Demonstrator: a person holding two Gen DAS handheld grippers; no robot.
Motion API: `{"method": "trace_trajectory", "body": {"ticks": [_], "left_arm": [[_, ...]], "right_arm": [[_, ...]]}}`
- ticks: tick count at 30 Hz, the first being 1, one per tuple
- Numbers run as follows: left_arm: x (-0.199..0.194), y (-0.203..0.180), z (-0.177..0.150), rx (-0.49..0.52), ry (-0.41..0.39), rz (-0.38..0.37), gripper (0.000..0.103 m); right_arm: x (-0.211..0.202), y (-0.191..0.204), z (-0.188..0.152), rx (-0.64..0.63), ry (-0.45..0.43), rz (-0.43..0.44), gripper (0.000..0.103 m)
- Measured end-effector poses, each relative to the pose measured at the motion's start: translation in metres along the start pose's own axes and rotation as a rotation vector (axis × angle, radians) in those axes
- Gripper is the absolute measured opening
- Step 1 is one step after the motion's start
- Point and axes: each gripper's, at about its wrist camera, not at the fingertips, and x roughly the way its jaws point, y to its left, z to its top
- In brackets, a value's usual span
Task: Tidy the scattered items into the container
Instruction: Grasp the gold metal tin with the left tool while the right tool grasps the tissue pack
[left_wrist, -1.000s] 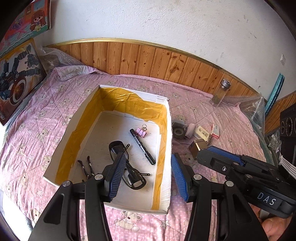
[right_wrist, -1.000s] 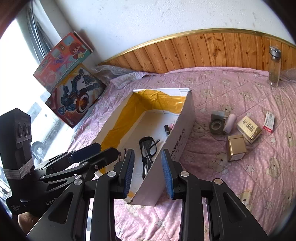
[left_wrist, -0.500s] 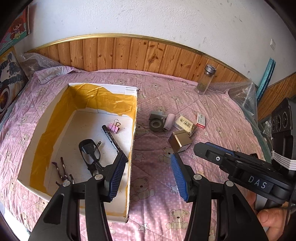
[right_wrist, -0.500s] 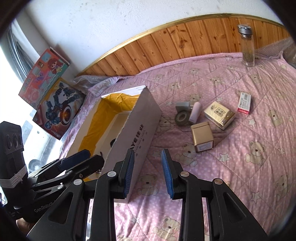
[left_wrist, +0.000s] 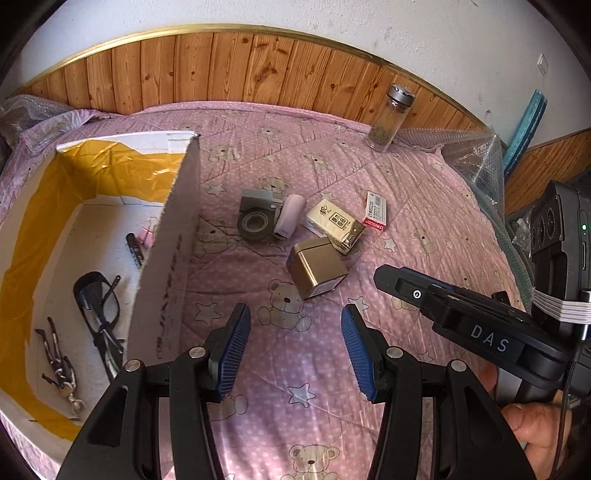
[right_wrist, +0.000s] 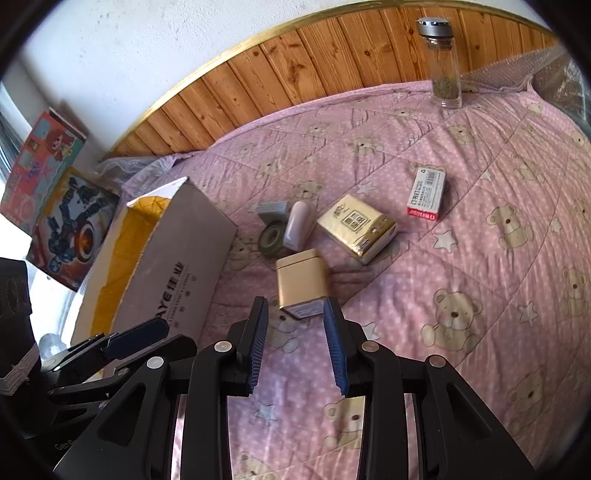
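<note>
A white cardboard box (left_wrist: 168, 236) (right_wrist: 177, 266) lined with yellow tape lies on the pink bedspread and holds glasses (left_wrist: 98, 295), a marker (left_wrist: 135, 249), a pink clip (left_wrist: 146, 232) and a keychain (left_wrist: 57, 363). Scattered to its right are a gold tin (left_wrist: 317, 271) (right_wrist: 301, 282), a cream box (left_wrist: 332, 223) (right_wrist: 358, 227), a tape roll (left_wrist: 255, 221) (right_wrist: 271, 236), a pale pink case (left_wrist: 290, 216) (right_wrist: 299, 225) and a red-white packet (left_wrist: 376, 212) (right_wrist: 426, 194). My left gripper (left_wrist: 295, 334) is open and empty, hovering short of the tin. My right gripper (right_wrist: 295, 332) is open, its tips just short of the tin's near end.
A glass jar (left_wrist: 388, 118) (right_wrist: 443, 62) stands at the back by the wooden headboard. Bubble wrap (left_wrist: 476, 162) lies at the bed's right edge. Two picture boxes (right_wrist: 55, 199) lean by the wall on the left. A hand (left_wrist: 535, 424) holds the right gripper's handle.
Both grippers have swung right, away from over the box and toward the scattered items. The right gripper now sits close to the gold tin and has opened wider.
</note>
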Motion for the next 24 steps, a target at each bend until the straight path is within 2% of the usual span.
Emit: {"method": "trace_trajectory", "body": {"ticks": [4,6,9,13,18,24], "left_arm": [[0.028,-0.007,0.008,-0.039,0.036,-0.026,0.053],[0.040,-0.010,0.011,-0.056,0.046,-0.033,0.054],[0.057,-0.013,0.017,-0.080,0.062,-0.045,0.061],[0.077,-0.015,0.023,-0.107,0.075,-0.048,0.061],[0.104,-0.014,0.030,-0.139,0.103,-0.044,0.061],[0.131,-0.004,0.031,-0.183,0.122,-0.041,0.062]], "right_arm": [[0.018,-0.013,0.018,-0.096,0.034,-0.064,0.049],[0.028,-0.017,0.027,-0.159,0.054,-0.094,0.051],[0.044,-0.020,0.039,-0.264,0.086,-0.123,0.053],[0.070,-0.019,0.051,-0.415,0.150,-0.120,0.055],[0.101,-0.023,0.063,-0.532,0.230,-0.125,0.056],[0.133,-0.032,0.069,-0.570,0.287,-0.102,0.060]]}}
